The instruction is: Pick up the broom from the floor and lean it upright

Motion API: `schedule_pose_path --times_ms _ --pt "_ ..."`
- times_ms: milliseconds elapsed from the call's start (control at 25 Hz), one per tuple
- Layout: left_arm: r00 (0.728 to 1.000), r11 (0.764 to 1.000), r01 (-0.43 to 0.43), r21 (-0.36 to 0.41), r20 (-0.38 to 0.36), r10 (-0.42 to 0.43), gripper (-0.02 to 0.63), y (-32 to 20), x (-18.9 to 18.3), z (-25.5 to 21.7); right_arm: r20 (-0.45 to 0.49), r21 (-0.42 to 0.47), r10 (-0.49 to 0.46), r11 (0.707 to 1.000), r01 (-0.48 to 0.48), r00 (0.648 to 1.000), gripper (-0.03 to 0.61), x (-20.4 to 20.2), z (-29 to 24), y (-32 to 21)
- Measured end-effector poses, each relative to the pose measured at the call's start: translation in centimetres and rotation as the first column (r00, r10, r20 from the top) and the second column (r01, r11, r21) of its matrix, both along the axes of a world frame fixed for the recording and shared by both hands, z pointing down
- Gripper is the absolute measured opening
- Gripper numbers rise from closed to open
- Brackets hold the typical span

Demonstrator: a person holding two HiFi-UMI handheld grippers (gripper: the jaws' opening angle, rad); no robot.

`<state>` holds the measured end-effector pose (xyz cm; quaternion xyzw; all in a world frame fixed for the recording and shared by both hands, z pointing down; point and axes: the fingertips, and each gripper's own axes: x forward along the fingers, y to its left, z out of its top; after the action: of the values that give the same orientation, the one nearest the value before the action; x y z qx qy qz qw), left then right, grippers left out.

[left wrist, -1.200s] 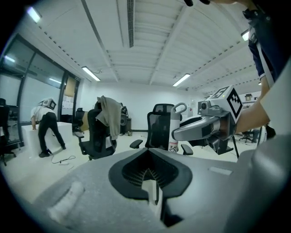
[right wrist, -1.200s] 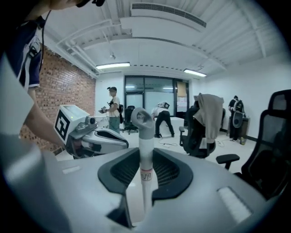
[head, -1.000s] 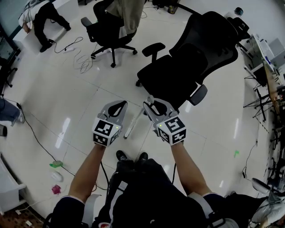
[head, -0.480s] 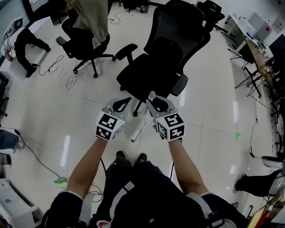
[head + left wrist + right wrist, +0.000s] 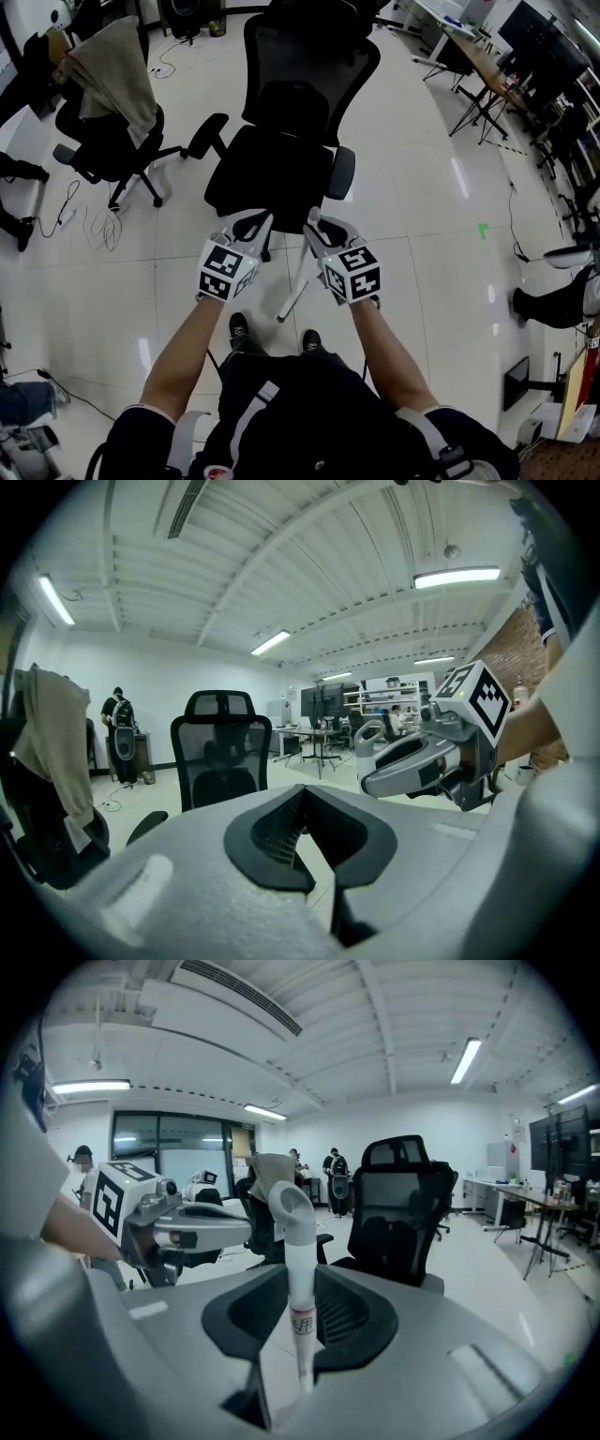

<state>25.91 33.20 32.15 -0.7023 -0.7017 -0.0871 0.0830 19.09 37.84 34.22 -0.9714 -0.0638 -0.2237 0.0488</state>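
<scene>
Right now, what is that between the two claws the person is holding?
The white broom handle: in the head view it slants down to the floor between the left gripper and the right gripper, whose jaws clamp it.

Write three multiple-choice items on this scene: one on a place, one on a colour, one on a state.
1. Where is the broom handle?
A. On the chair
B. Between the jaws of the right gripper
C. Flat on the floor

2. What colour is the handle?
A. White
B. Red
C. Black

3. What does the left gripper hold?
A. A cloth
B. The broom
C. Nothing

Answers:
1 B: the right gripper view shows its jaws clamped on the shaft.
2 A: the shaft and its end loop are white in both the right gripper view and the head view.
3 C: the left gripper view shows its jaws meeting with nothing between them.
</scene>
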Motion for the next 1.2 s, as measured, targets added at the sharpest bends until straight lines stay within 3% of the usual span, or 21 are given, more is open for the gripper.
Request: schedule_pose_path --times_ms 280,600,720,1200 --pt "0.986 0.986 -0.163 0.033 0.040 0.162 0.000 1.9 3.5 2.1 0.084 0.031 0.212 0.976 -0.215 0.974 0.094 1.7 4.4 2.0" --pt "0.973 0.971 -0.219 0.092 0.096 0.211 0.000 2.7 4.6 5.0 0.075 0.056 0.337 0.938 -0.341 0.939 0.095 5.0 5.7 5.3" --pt "0.976 0.975 -0.196 0.100 0.111 0.185 0.000 3.1 5.5 5.1 0.077 0.066 0.328 0.941 -0.333 0.942 0.096 7.1 5.9 7.0" --pt "0.989 0.994 0.029 0.108 0.139 -0.044 0.000 6.3 9.5 3.7 0.098 0.130 0.189 0.971 -0.201 0.977 0.097 14.9 8.8 14.0"
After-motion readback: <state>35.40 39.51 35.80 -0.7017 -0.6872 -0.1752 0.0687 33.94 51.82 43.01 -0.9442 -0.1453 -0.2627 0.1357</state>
